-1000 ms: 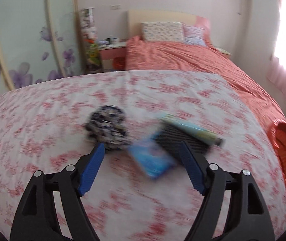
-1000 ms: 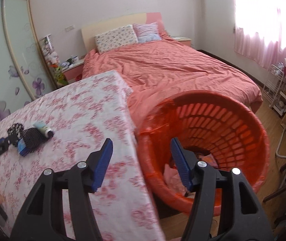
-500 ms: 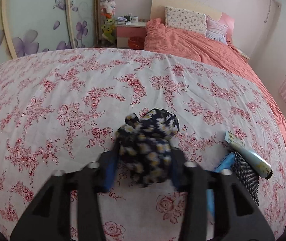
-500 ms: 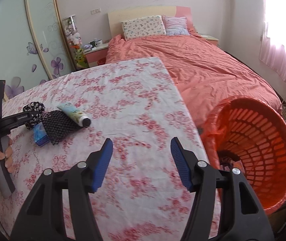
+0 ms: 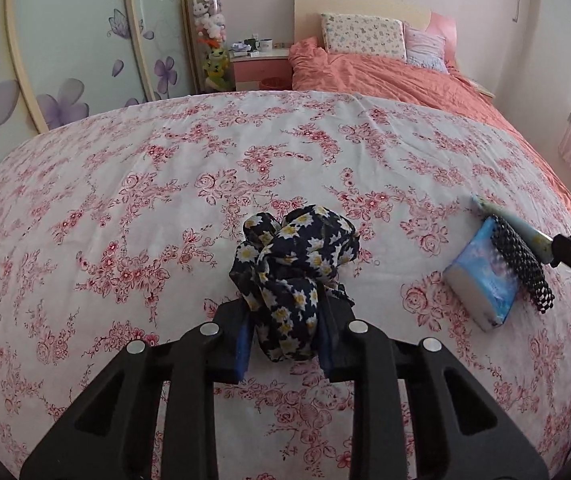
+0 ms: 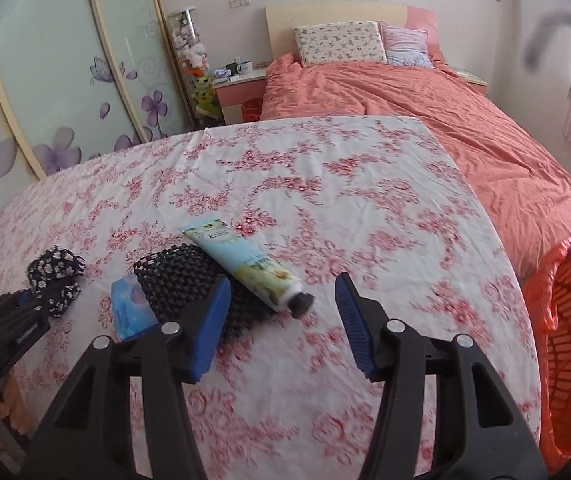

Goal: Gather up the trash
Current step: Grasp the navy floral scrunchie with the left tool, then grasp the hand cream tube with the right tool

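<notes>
A crumpled dark cloth with daisy print (image 5: 297, 264) lies on the table's rose-patterned cover (image 5: 145, 200). My left gripper (image 5: 287, 314) is closing on it, and both blue pads press its lower part. To its right lie a blue tissue pack (image 5: 481, 280), a black mesh piece (image 5: 521, 264) and a pale hand-cream tube (image 5: 525, 232). In the right wrist view the tube (image 6: 245, 264) rests on the mesh (image 6: 181, 280). My right gripper (image 6: 282, 282) hovers by the tube's black cap, jaws narrowing, pads touching nothing.
An orange slatted basket (image 6: 565, 320) stands on the floor past the table's right edge. Behind the table is a bed with a coral quilt (image 6: 445, 112). A pink nightstand (image 5: 259, 68) and a wardrobe with flower-print doors (image 5: 65, 60) stand at the back left.
My left gripper moved from the tissue pack to the daisy cloth and closed on it. My right gripper swung left, away from the basket, to the tube on the table.
</notes>
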